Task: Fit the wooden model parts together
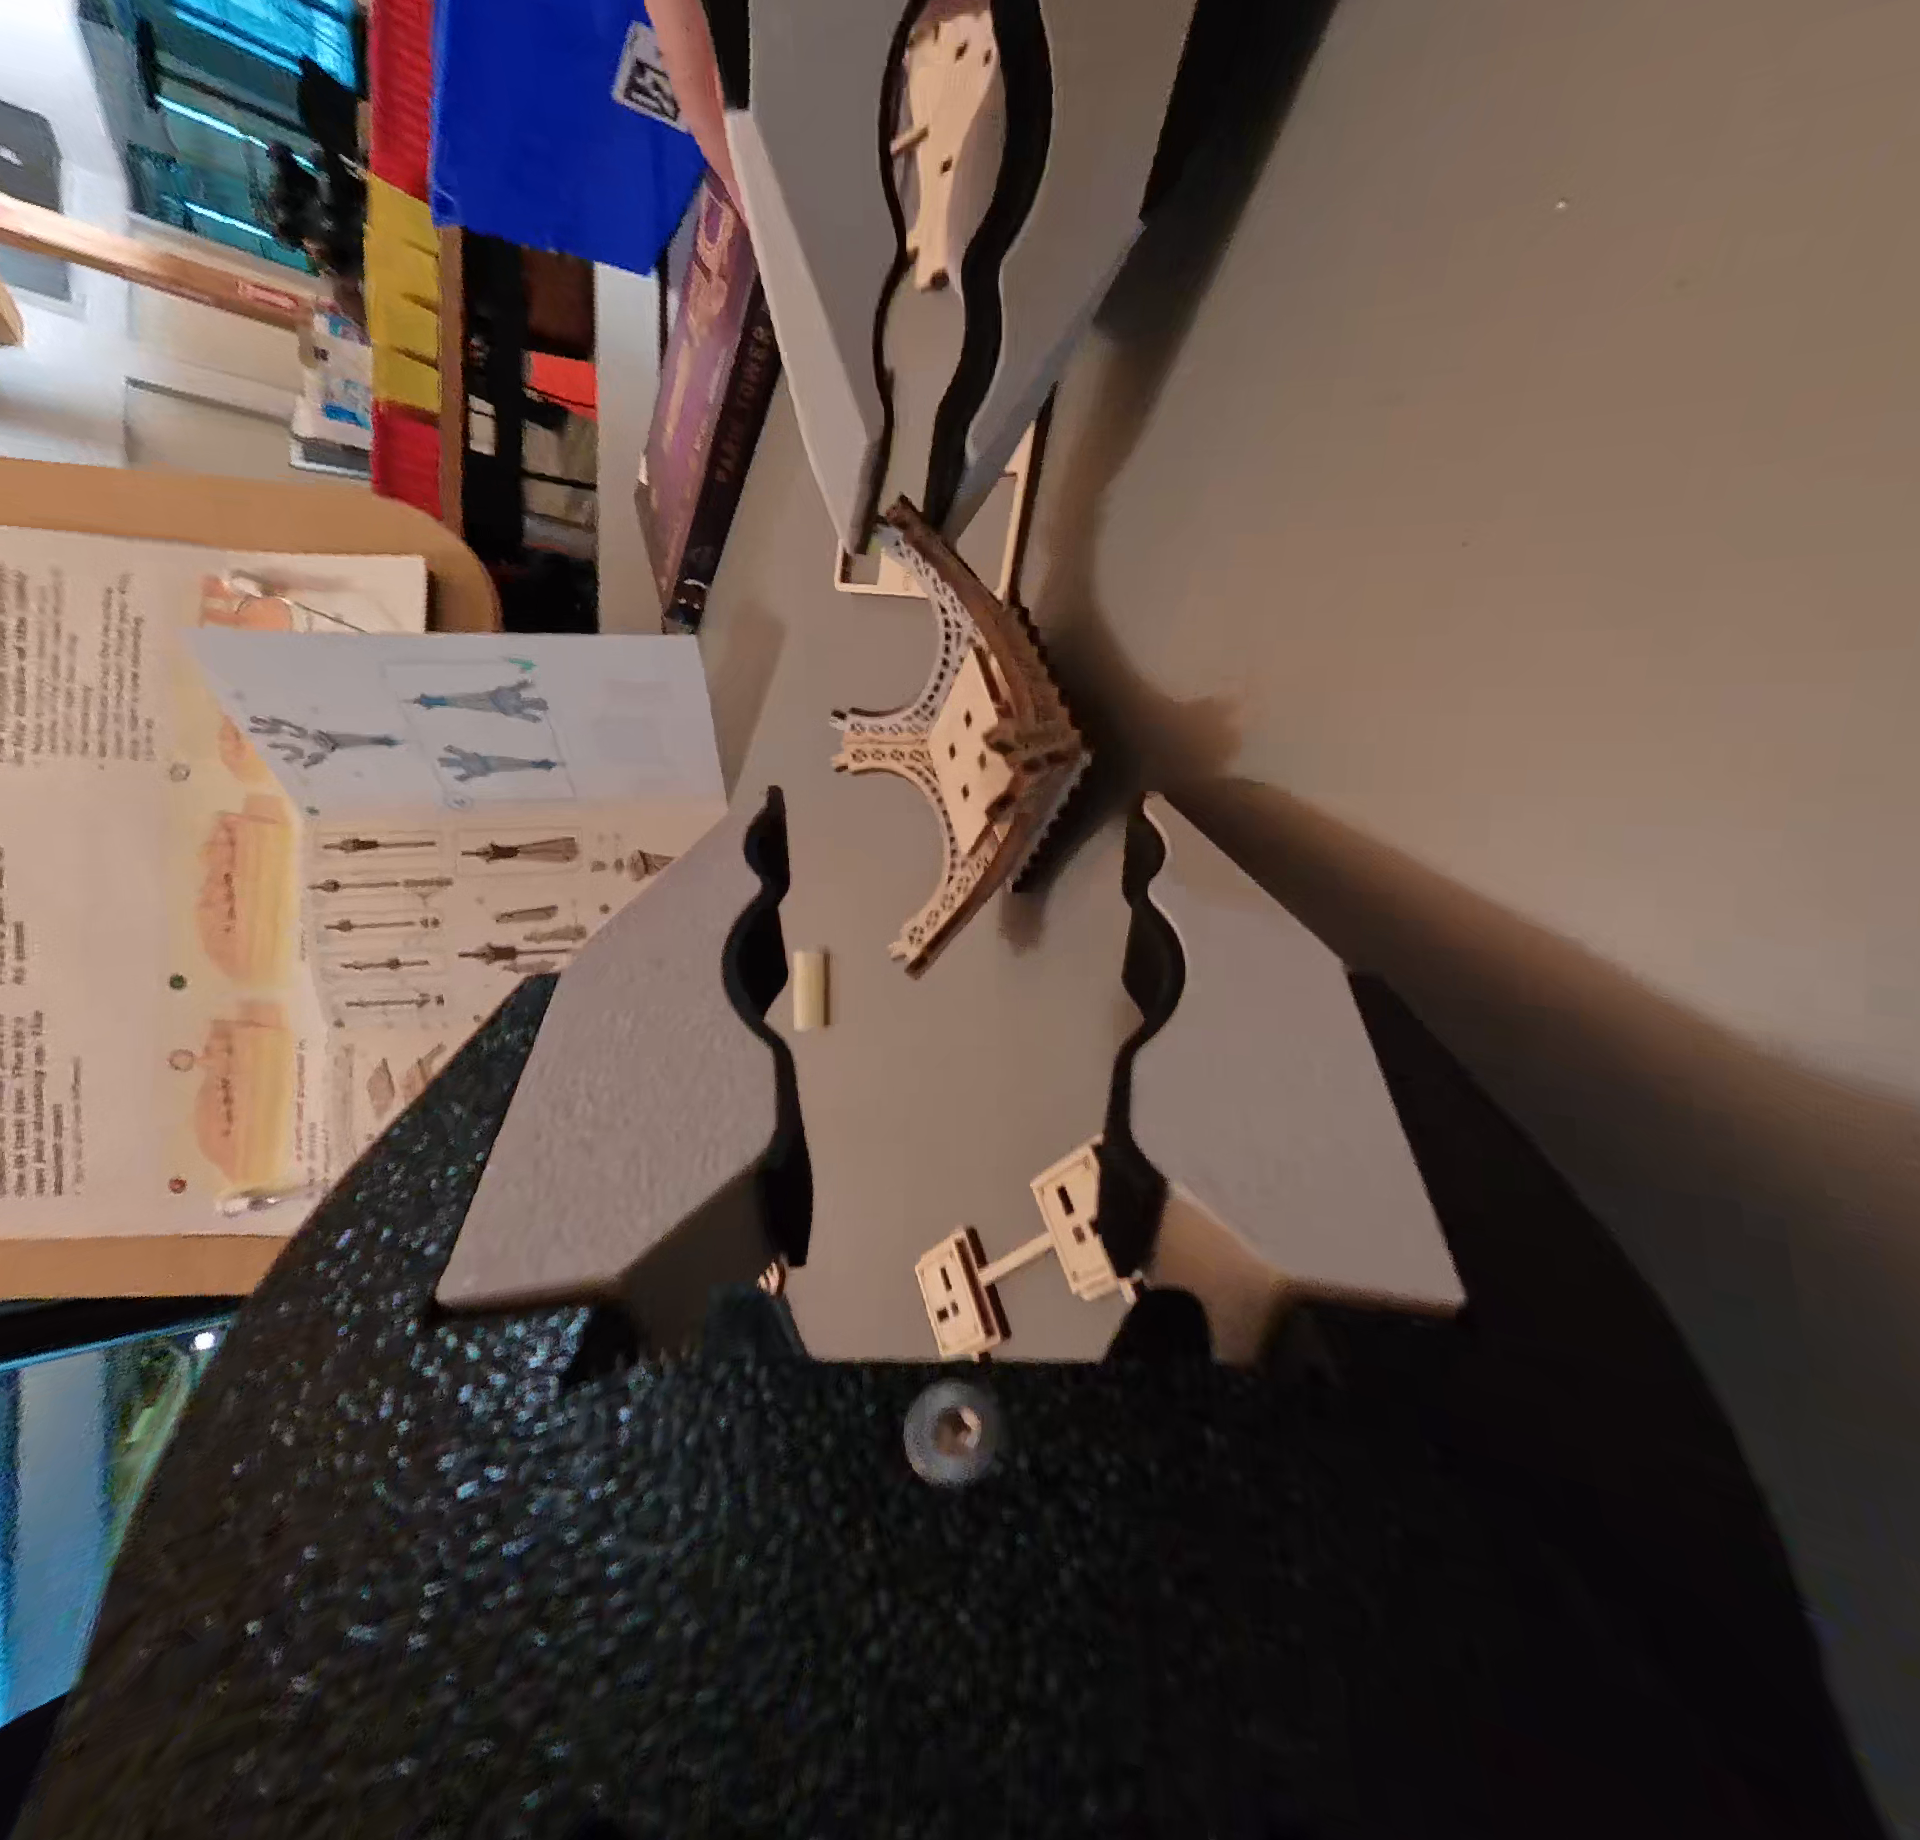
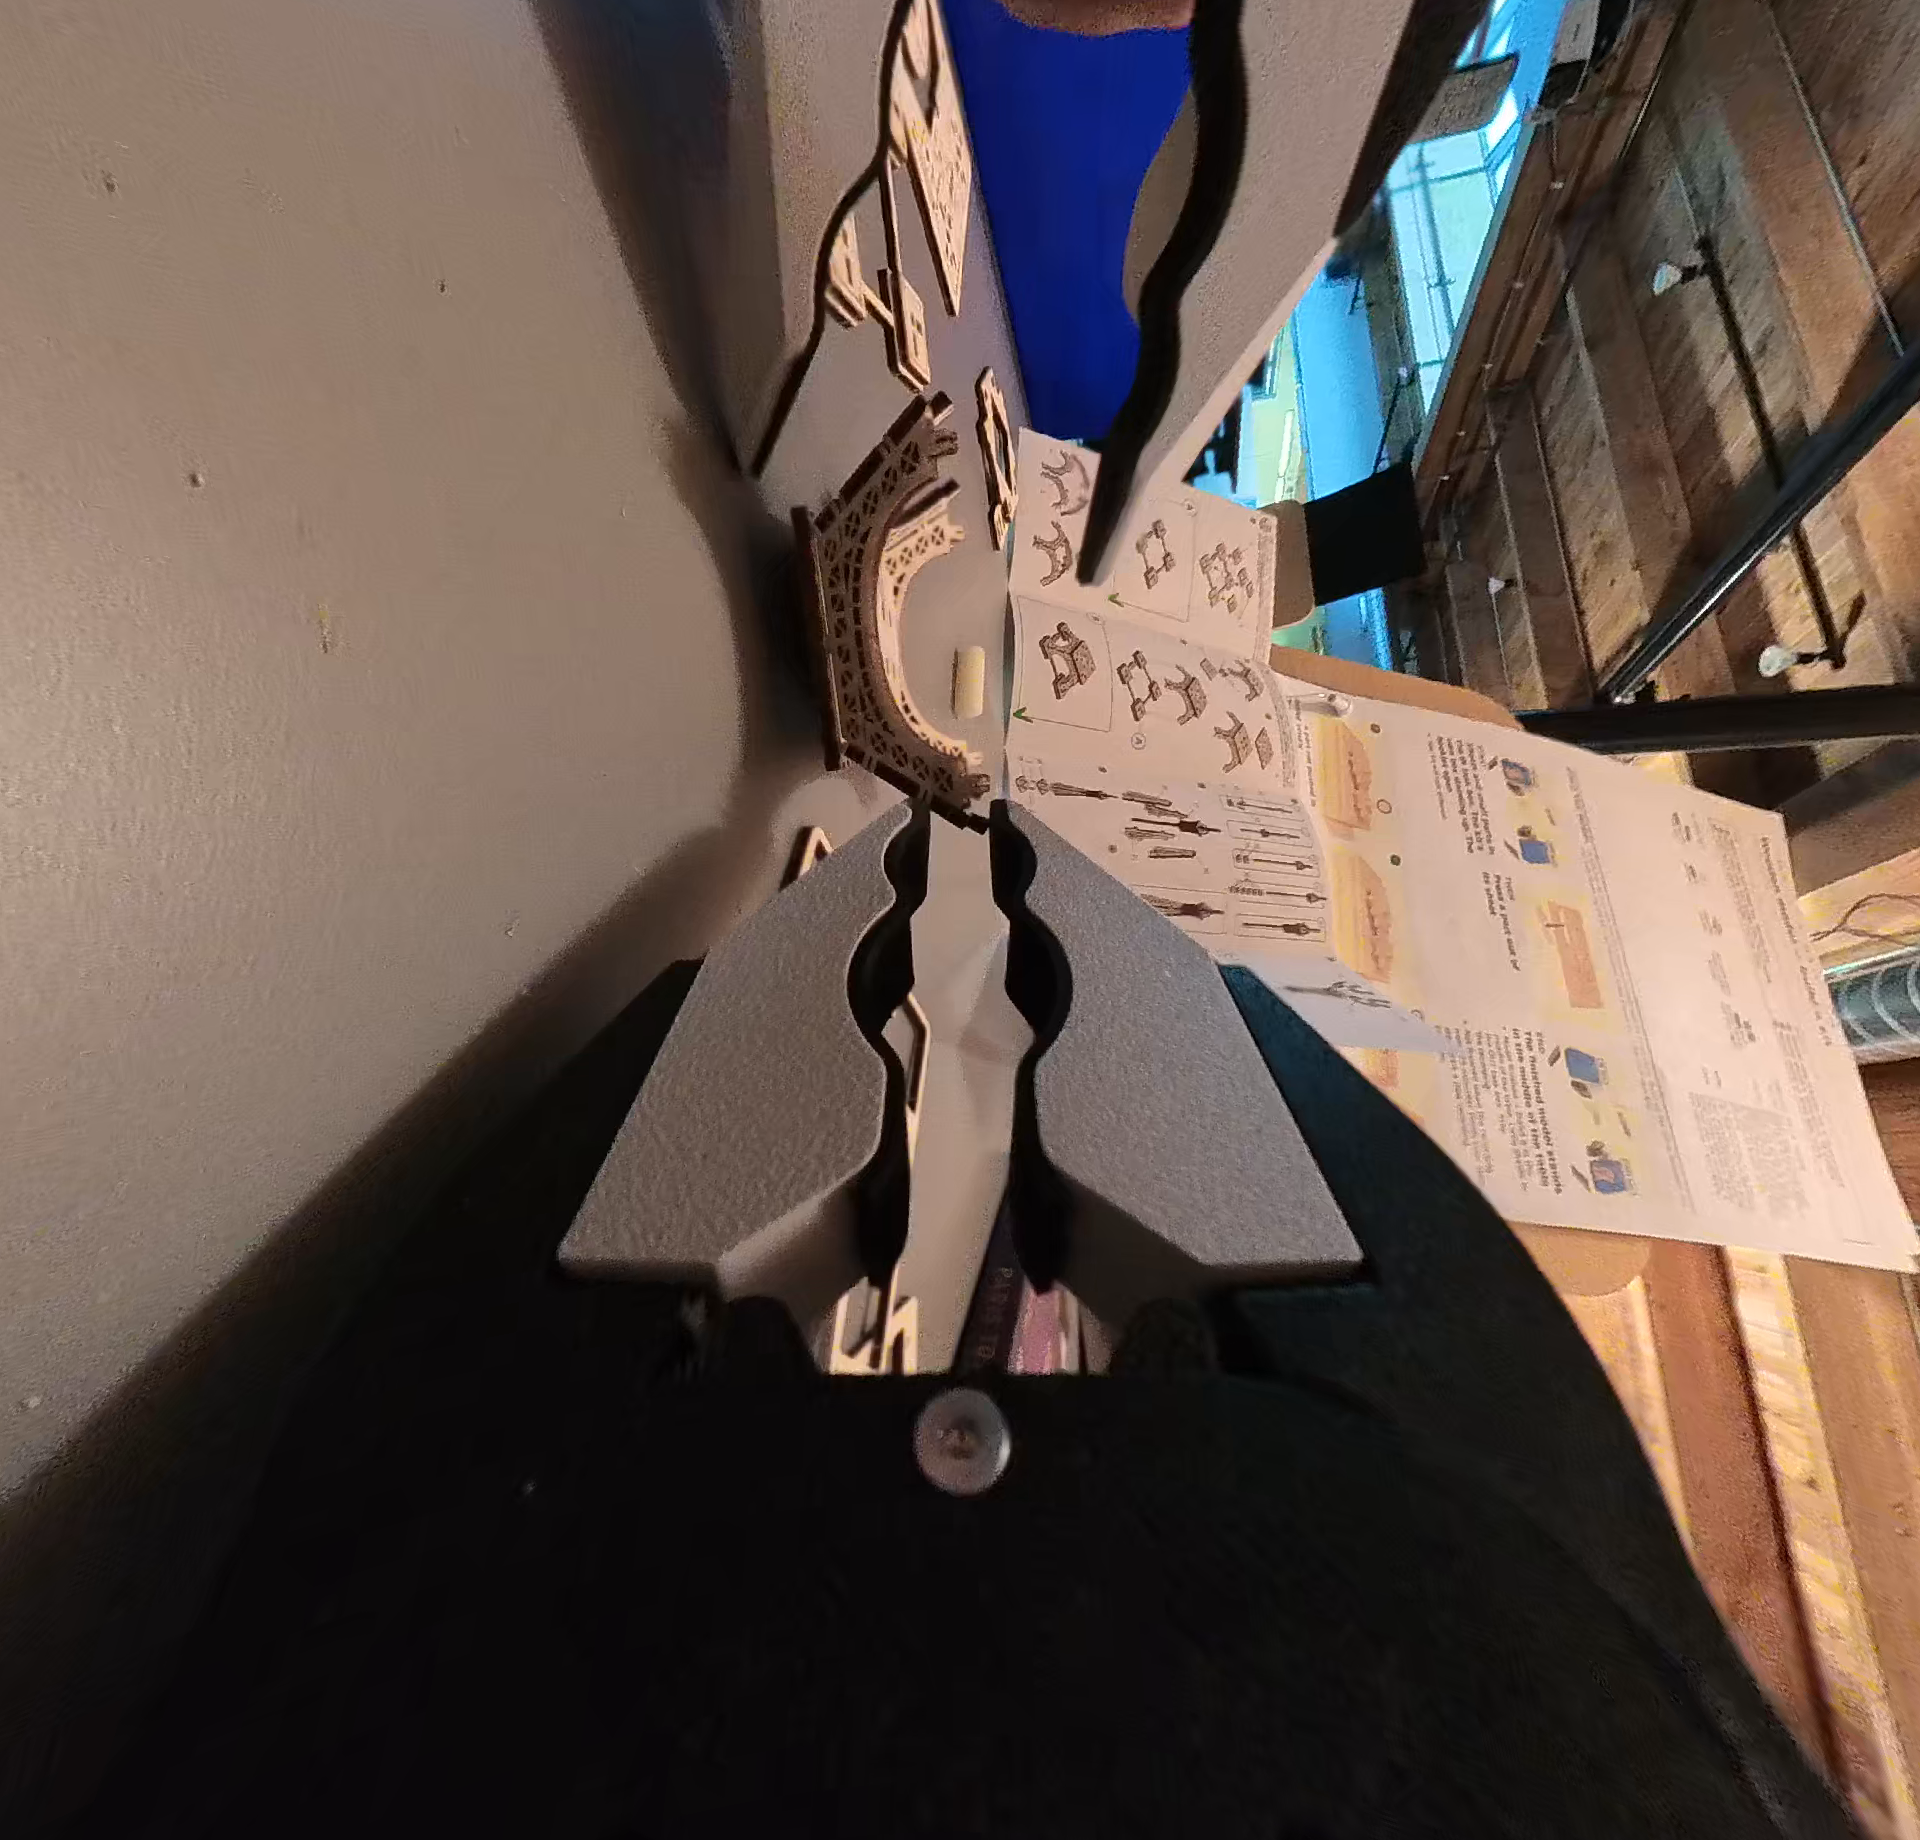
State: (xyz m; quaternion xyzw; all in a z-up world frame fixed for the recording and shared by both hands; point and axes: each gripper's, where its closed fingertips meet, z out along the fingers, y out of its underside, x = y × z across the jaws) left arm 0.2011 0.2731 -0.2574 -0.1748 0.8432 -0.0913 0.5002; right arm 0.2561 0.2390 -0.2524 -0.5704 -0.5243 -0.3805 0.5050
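Your left tool (image 1: 956, 834) hangs with its jaws spread wide over the grey desk (image 1: 1455, 440), nothing between them. Just ahead of its tips sits the wooden tower base (image 1: 966, 762), a lattice of arched legs around a flat plate with square holes. Your right tool (image 2: 951, 824) comes at that same base (image 2: 883, 637) from the opposite side, its jaws drawn close with a narrow gap; the tips look to pinch the end of one leg, though the contact itself is too small to confirm. A small pale cylinder (image 1: 810, 990) lies on the desk just beside the base, near your left tool's inner finger. Two small square wooden plates joined by a thin bar (image 1: 1023, 1240) rest between the left fingers, close to the tool body. A printed instruction sheet (image 2: 1351, 855) lies spread beyond the desk edge, and a dark purple box (image 1: 707, 388) stands near the far end
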